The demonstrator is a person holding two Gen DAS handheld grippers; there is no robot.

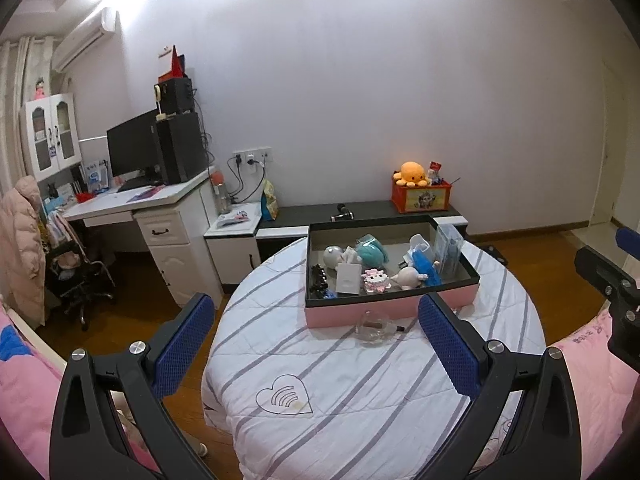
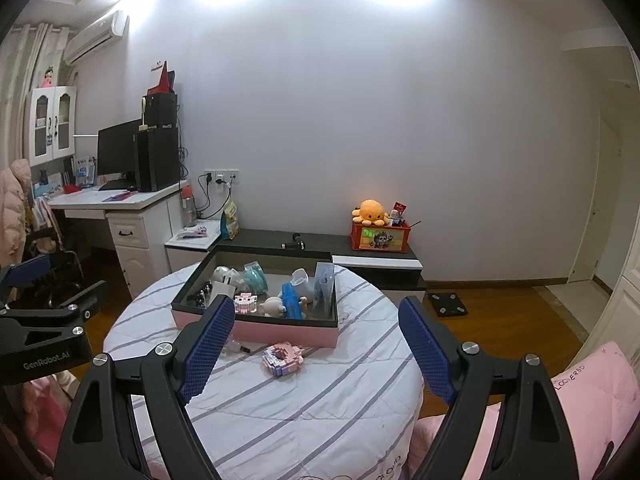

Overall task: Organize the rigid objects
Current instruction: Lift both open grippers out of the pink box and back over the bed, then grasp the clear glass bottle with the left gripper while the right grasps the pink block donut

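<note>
Pink block-built figurine [image 2: 282, 358]: lying loose on striped round table [image 2: 304, 412], just near of pink-walled tray [image 2: 280, 334]. Right hand-held gripper [image 2: 316, 350] and left hand-held gripper [image 1: 316, 344] both wide, empty. Risk: bricks crushed apart or nudged toward clear glass piece [image 1: 374, 326].

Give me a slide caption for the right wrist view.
Open right gripper faces a pink block toy lying before the pink toy-filled box on a striped round table.

Left hand-held gripper [image 1: 316, 322] jaws wide apart, empty, right hand-held gripper [image 2: 316, 330] likewise — side by side
</note>
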